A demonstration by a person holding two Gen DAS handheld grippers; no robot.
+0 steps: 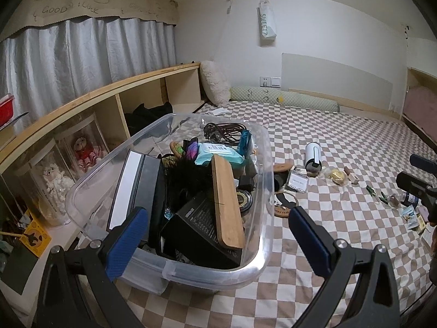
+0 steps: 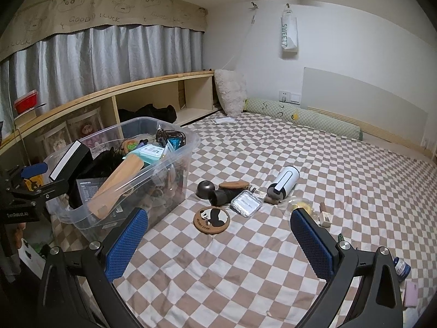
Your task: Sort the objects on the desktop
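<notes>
Sorting looks partly done: the clear storage bin (image 2: 174,147) on the checked bed (image 2: 327,191) is already crowded with boxes and a wooden board (image 1: 226,199), while a panda coaster (image 2: 212,219), white cylinder (image 2: 284,184), small clear case (image 2: 246,203) and other bits lie loose beside it. Left hand-held gripper (image 1: 218,227) hovers over the bin, released and empty; right hand-held gripper (image 2: 218,239) hangs spread above the bed, near the coaster. Probably best to take the flat coaster edge-on, pressing into the soft bedding, then lower it into a free corner
</notes>
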